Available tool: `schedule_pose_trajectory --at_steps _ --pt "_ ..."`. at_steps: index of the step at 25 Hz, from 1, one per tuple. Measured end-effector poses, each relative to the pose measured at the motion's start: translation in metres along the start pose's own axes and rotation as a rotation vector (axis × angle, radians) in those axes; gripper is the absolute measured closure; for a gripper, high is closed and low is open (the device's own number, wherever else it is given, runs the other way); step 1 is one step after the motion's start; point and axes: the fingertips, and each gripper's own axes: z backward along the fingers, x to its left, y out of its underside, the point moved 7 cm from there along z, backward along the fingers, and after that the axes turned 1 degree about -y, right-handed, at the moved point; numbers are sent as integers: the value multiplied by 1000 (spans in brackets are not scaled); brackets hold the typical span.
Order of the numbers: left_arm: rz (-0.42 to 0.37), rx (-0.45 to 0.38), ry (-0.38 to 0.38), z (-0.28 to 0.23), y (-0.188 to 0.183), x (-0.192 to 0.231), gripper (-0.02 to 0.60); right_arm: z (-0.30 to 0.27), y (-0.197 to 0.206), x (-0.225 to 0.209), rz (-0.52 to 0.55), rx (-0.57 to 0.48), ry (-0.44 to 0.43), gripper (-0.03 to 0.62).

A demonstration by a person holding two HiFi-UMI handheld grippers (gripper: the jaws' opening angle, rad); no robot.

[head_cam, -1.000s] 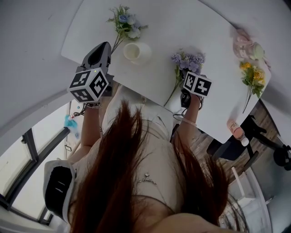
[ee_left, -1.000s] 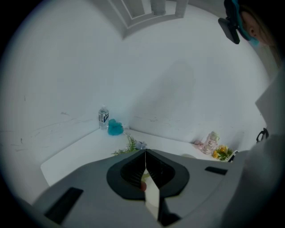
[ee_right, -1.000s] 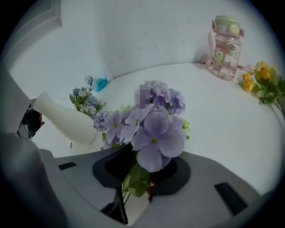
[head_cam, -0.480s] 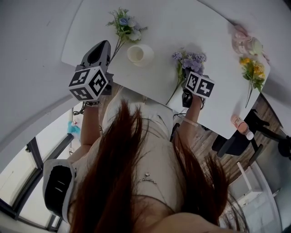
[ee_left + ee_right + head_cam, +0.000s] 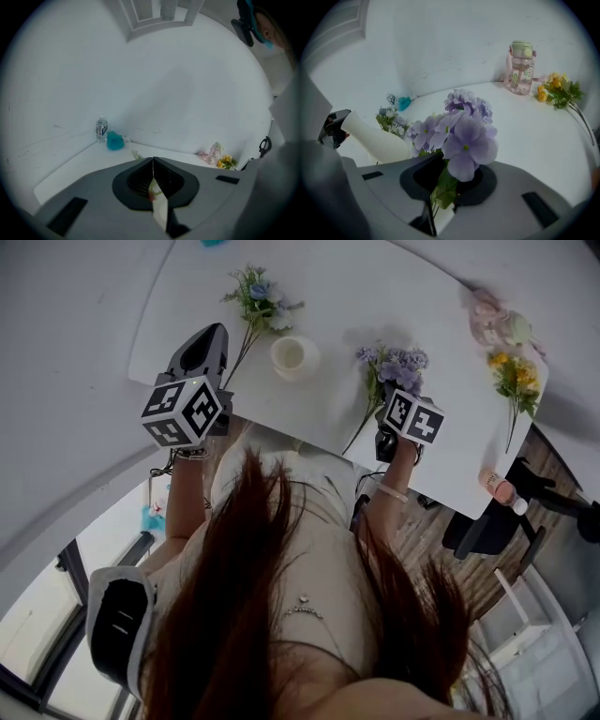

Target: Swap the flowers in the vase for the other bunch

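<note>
between the jaws of the right gripper point(image 5: 440, 201) run the green stems of the purple bunch point(image 5: 461, 126). the jaws have just been closing and now pinch those stems, so the blooms stand up right in front of that gripper's camera. in the head view this gripper sits over the near edge of the table point(image 5: 375, 287), right of the middle, and the end of the bunch's stem slants down and left past it toward the edge. i cannot tell whether the bunch rests on the table or hangs clear of it.

the left gripper point(image 5: 153, 178) is closed tight, its jaws meeting along one seam with nothing between them. it hovers over the table's near left edge and points toward the white wall beyond.

the white vase point(image 5: 293, 354) stands on the table between the two grippers and a little farther in, mouth up. the blue bunch point(image 5: 258, 292) lies flat just left of the vase, apart from it, with its stems pointing back toward the left gripper.

near the table's right end the yellow bunch point(image 5: 516, 381) lies flat, well apart from the purple one. a pink bottle point(image 5: 497, 320) stands upright just beyond it. at the far left corner, in the left gripper view, a water bottle point(image 5: 101, 128) stands with a teal thing point(image 5: 114, 140) just beside it.
</note>
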Motion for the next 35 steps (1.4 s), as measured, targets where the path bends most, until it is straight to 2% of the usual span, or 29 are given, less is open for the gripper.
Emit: schedule_pose_trajectory --at_steps 24,29,35 --pt "16 -33 155 3 -14 13 575 52 -27 28 -48 -204 47 511" --pt "22 -22 192 5 -16 27 575 61 -36 49 -40 -243 72 511" --pt "12 -24 239 4 -20 25 575 74 -39 58 -47 -295 81 511"
